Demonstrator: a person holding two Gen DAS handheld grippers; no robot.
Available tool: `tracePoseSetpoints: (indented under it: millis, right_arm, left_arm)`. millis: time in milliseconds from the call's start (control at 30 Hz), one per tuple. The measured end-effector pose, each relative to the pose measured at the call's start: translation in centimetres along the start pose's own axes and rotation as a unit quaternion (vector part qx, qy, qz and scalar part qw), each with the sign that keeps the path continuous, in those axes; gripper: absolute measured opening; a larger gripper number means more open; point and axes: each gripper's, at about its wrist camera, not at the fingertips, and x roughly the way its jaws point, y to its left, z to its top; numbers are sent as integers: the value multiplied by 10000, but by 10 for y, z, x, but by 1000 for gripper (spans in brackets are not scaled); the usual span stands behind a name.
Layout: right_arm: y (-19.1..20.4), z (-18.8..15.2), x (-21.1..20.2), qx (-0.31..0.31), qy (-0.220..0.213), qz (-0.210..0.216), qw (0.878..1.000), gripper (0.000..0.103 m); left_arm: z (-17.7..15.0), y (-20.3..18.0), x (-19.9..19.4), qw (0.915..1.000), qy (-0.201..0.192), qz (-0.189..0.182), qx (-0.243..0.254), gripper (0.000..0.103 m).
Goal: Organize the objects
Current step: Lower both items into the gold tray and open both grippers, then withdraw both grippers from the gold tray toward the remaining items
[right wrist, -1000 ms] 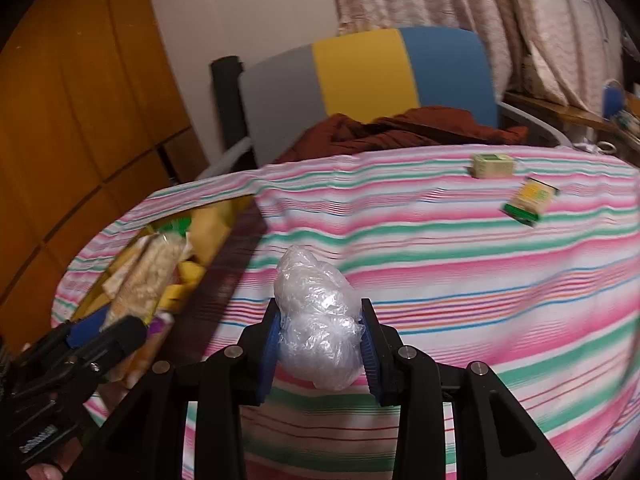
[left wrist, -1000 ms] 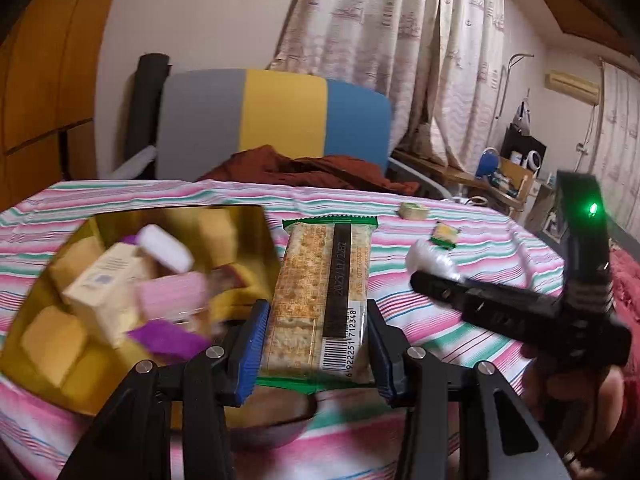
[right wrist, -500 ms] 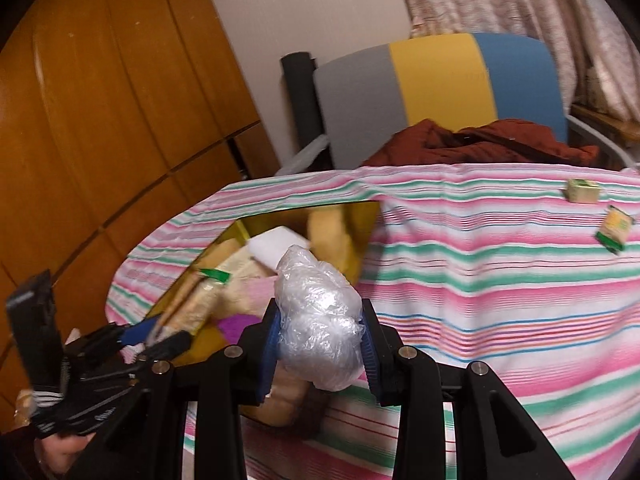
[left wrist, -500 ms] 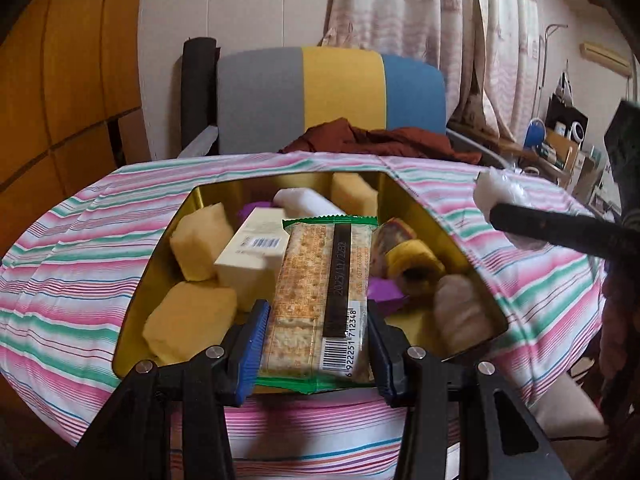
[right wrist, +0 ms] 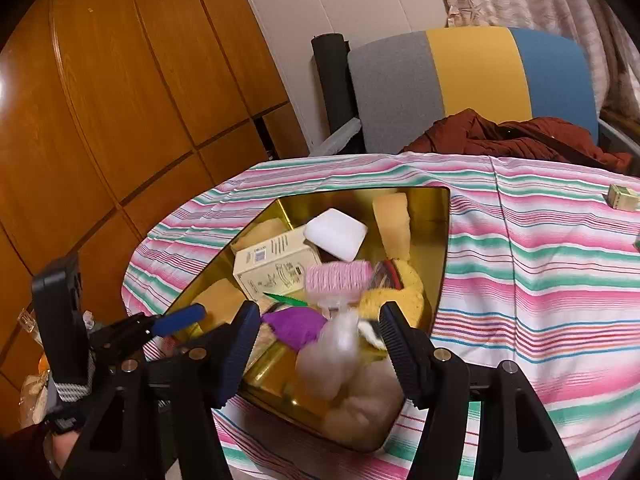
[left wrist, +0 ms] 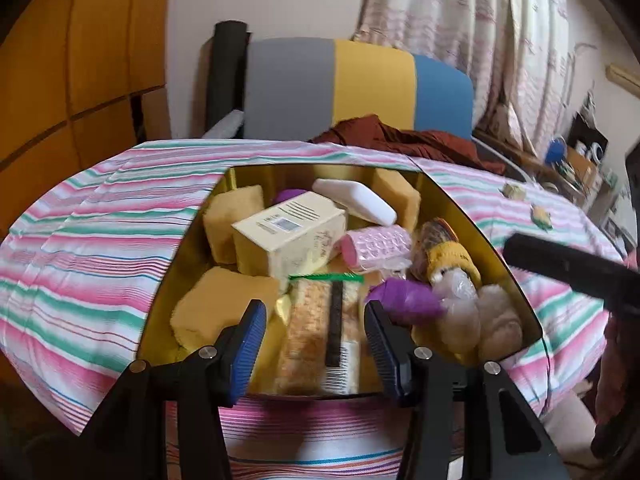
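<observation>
Both handheld grippers are hanging over the gold-coloured metal tin (left wrist: 184, 240) on the pink-, green- and white-striped tablecloth (left wrist: 92, 232), and both are releasing their loads into it.

Left side: the left gripper (left wrist: 314, 346) is spreading its blue-padded jaws. The green-edged clear packet of crackers (left wrist: 320, 336) is sitting between them, motion-blurred, with a gap showing at each pad, so it is judged to be dropping free.

Centre: the tin is already holding yellow sponge blocks (left wrist: 234, 228), a cream cardboard box (left wrist: 288, 240), a white bar (left wrist: 354, 200), a pink mesh roll (left wrist: 378, 242) and a purple pouch (left wrist: 404, 300).

Right side: the right gripper (right wrist: 316, 346) is also opening. The crumpled clear plastic wad (right wrist: 332, 356) is lying blurred between its jaws, clear of both pads.

Progress: most items are in the tin. Two small packets are remaining on the cloth at far right, a pale cube (left wrist: 514, 191) and a yellow-green sachet (left wrist: 541, 216); these appear to be what is left.

View differences: the left wrist view is showing both leftover packets and only one dark finger of the right gripper. The right wrist view is showing the whole left gripper with the hand carrying it, the wooden panelling (right wrist: 120, 100), and the cube alone, clearly.
</observation>
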Motion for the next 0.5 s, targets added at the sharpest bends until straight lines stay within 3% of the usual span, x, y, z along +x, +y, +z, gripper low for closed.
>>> tracePoseSetpoints:
  millis: [233,500]
  right_arm:
    - [-17,-5,-4,298,11,-94,9995,68]
    - [-31,-6,-12,410,-72,-258,9988,69]
  left_arm:
    - [2,0,-12,9994,-283,99,-183,52]
    - [3,-29,-17,9991,-328,-266,84,52]
